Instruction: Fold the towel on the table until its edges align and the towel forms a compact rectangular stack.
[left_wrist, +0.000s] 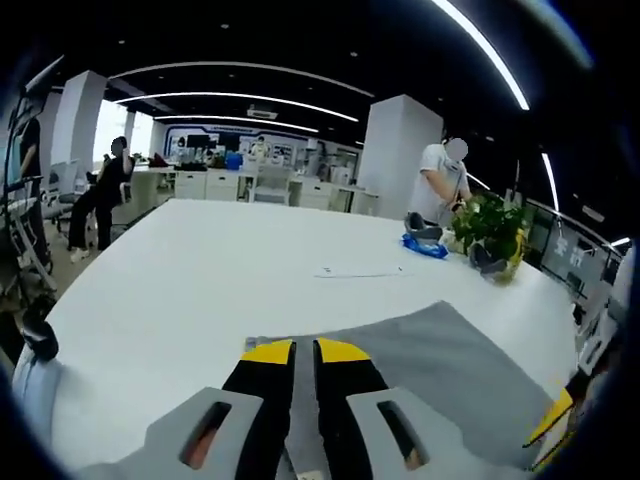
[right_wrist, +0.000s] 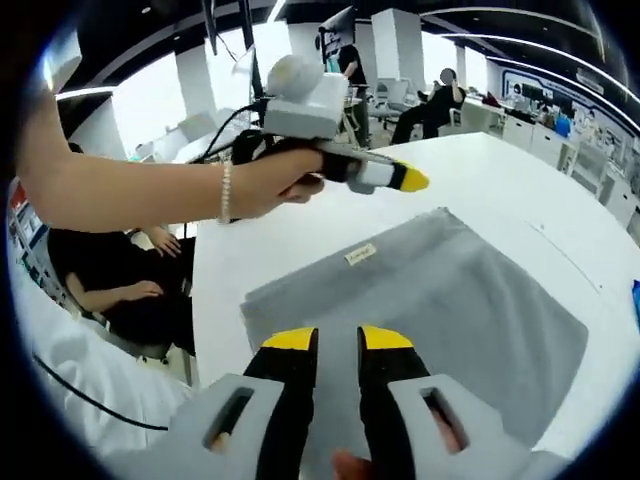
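Fingers (left_wrist: 304, 352) nearly together, grey towel (right_wrist: 440, 300), white table (left_wrist: 200, 290), office

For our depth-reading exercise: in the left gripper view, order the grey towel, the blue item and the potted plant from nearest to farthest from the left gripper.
1. Grey towel, right under the left gripper.
2. Blue item, far right of the table.
3. Potted plant, just beyond; nearly level with it.

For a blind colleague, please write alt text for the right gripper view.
A grey towel lies flat on a white table, with the right tool above its near edge. A person's hand holds the left tool over the far edge.
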